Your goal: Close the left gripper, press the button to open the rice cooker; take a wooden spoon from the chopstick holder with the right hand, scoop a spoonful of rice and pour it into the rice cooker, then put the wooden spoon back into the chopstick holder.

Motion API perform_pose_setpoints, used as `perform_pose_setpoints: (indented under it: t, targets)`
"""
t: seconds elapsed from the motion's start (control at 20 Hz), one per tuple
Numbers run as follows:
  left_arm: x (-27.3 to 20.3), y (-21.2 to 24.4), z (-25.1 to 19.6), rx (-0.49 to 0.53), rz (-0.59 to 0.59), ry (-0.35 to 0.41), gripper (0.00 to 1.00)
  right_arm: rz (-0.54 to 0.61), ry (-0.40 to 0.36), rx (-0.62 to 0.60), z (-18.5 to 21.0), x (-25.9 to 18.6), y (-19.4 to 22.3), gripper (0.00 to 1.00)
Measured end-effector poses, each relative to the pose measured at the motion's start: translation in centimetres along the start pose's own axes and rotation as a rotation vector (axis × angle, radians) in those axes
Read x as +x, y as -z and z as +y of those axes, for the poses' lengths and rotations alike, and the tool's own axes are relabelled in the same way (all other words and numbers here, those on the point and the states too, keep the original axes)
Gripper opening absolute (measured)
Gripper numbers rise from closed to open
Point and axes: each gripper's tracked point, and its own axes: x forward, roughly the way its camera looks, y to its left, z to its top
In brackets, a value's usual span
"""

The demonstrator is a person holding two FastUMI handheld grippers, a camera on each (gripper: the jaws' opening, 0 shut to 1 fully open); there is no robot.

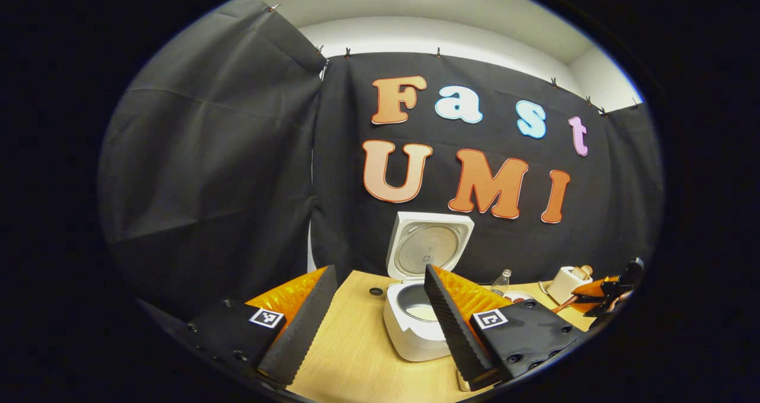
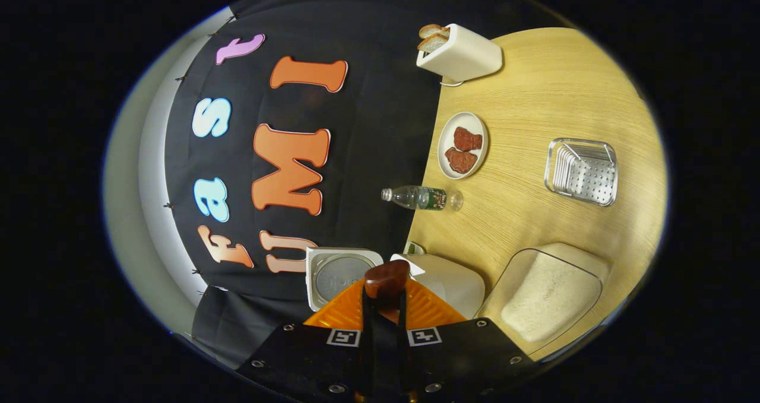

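A light wooden table (image 2: 552,82) carries the rice cooker (image 2: 451,281), lid raised. Just beside the cooker sits a tub of rice (image 2: 543,299); farther off lie a bottle (image 2: 418,197), plate (image 2: 446,148), metal rack (image 2: 582,171) and toaster (image 2: 463,54).

My left hand-held gripper (image 1: 380,308) has its fingers spread wide apart; my right hand-held gripper (image 2: 385,308) is rolled sideways, fingers pinched together.
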Motion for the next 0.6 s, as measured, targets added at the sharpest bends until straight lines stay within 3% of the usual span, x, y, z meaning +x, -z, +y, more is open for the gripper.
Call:
perform_pose_setpoints:
  t: [0.25, 0.6]
  targets:
    - [0.0, 1.1, -0.7, -0.023, 0.027, 0.026, 0.98, 0.027, -0.033, 0.018, 3.9, 2.9, 1.5, 0.15]
    - [0.1, 1.6, -0.8, -0.012, 0.039, 0.038, 1.0, -0.006, -0.095, -0.06, 10.3, 9.7, 2.9, 0.14]
